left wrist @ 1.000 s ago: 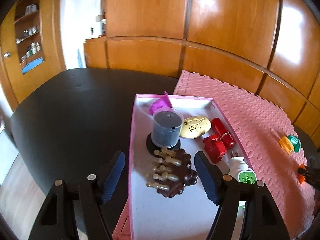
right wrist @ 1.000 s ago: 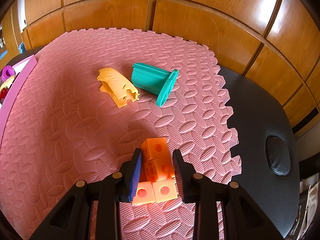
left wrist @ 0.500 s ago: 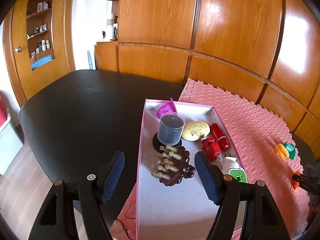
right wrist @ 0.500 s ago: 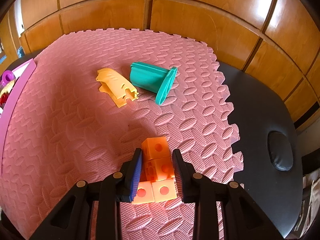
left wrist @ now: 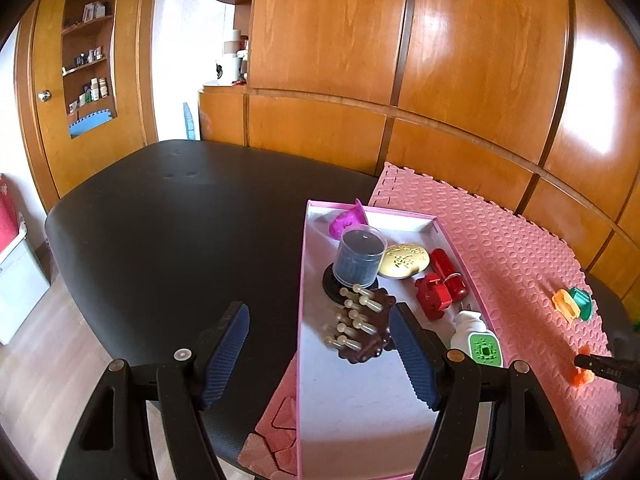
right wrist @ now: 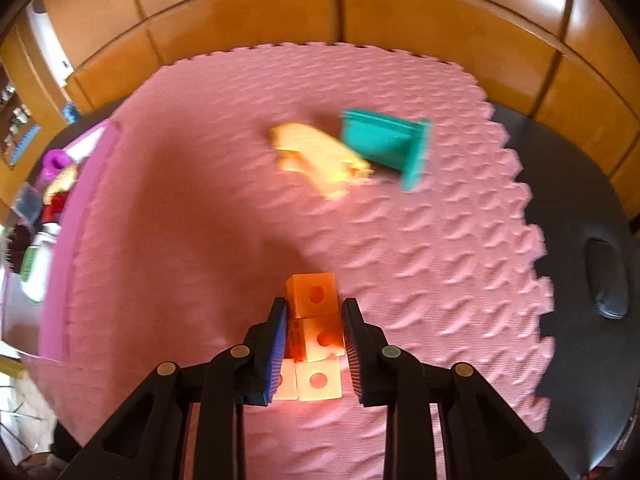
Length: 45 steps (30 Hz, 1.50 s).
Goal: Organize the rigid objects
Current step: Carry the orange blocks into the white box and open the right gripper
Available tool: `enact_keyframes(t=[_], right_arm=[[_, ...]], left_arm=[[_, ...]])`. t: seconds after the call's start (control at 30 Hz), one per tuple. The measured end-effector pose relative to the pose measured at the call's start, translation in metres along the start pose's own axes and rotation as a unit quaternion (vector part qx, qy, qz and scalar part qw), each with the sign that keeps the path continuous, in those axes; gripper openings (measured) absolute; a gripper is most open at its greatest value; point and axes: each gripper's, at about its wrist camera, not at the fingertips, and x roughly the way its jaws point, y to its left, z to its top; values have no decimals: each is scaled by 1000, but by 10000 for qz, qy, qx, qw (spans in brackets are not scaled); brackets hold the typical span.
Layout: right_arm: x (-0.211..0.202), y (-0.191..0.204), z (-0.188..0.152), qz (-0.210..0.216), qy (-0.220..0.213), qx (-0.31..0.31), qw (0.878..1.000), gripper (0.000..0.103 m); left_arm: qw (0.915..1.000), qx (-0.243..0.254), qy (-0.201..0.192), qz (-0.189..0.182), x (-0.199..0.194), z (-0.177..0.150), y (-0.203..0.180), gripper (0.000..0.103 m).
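Black counter [left wrist: 168, 216] carries a pink foam mat [right wrist: 240, 208], largest item on it, wood-panelled wall behind. On the mat's left edge sits a long pink-rimmed tray [left wrist: 360, 400] with a white floor; it holds a dark cylindrical container [left wrist: 359, 256], a brown studded piece with pale pegs [left wrist: 362, 330], a gold disc [left wrist: 404, 261], red pieces [left wrist: 438, 290], a purple piece [left wrist: 350, 220] at the far end and a white-and-green plug-like item [left wrist: 478, 338]. Left gripper [left wrist: 320, 360] hovers over the tray's near part, jaws roughly half apart, nothing between the pads; the brown piece shows in the gap but is untouched. Right gripper [right wrist: 314, 348] points steeply down at the mat, jaws closing, both pads against the sides of the orange block cluster [right wrist: 314, 320], which sits on the mat near its right edge. Teal flanged piece [right wrist: 386, 146] and yellow-orange curved piece [right wrist: 316, 160] lie side by side farther out on the mat, well apart from the cluster; blurred. Versus one second ago: right jaws are narrower on the cluster, and that view now takes in the tray at left. The left view has drawn back and up, the tray smaller in frame; left jaw width unchanged.
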Motion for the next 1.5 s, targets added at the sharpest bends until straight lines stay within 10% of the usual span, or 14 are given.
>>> enact_keyframes(t=[0.7, 1.07, 1.5], right_arm=[[-25, 224, 33, 1888, -504, -1505, 9691, 27], [58, 271, 48, 1334, -40, -1571, 9785, 27], [65, 265, 40, 1091, -154, -1605, 9809, 27]], left_arm=[[9992, -337, 94, 168, 5, -11, 33, 73], [9987, -399, 188, 257, 11, -18, 42, 73], [9989, -324, 161, 285, 10, -19, 38, 73]])
